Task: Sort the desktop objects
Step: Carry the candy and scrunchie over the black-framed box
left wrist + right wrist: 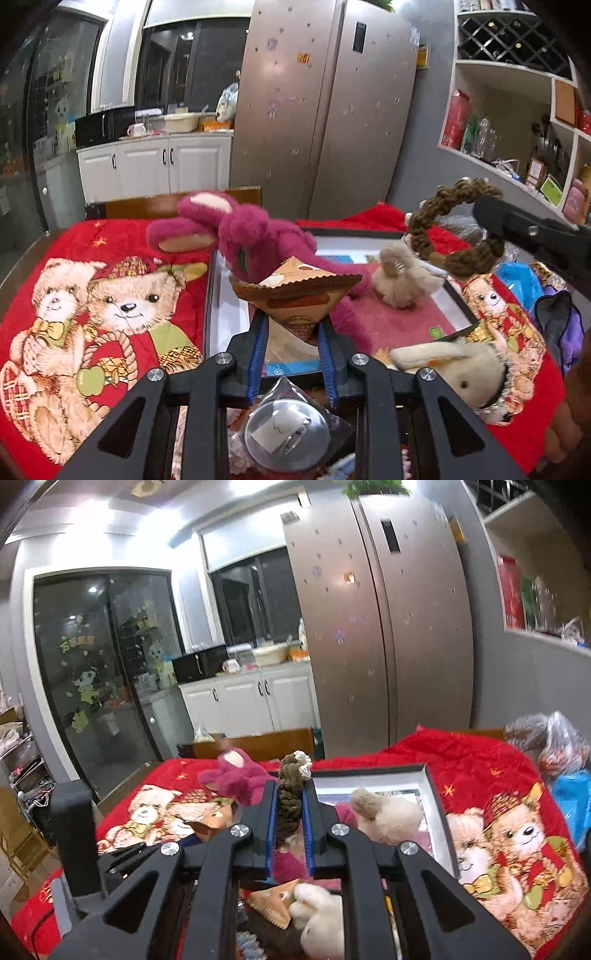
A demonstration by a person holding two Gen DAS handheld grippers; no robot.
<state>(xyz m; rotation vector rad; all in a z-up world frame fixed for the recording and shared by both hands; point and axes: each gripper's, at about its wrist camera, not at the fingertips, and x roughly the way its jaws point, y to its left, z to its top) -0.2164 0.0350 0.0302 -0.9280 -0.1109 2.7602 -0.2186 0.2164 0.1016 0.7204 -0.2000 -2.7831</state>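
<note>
My left gripper [291, 321] is shut on a triangular orange-brown snack packet [295, 291], held up over the near end of the black-rimmed tray [458, 295]. A pink plush toy [243, 229] sprawls across the tray's far left corner, and a beige plush [399, 284] lies inside the tray. At the right of the left wrist view, my right gripper [487, 218] holds a brown braided ring [454, 229] in the air. In the right wrist view the right gripper [290, 786] is shut on that ring [290, 808], above the tray [432, 805].
A red blanket with teddy bears [110, 302] covers the table. A cream plush duck [454, 369] lies at the tray's near right corner, and a round packaged item [286, 428] sits below my left gripper. Bags [554, 746] are piled at the far right. A fridge [325, 110] stands behind.
</note>
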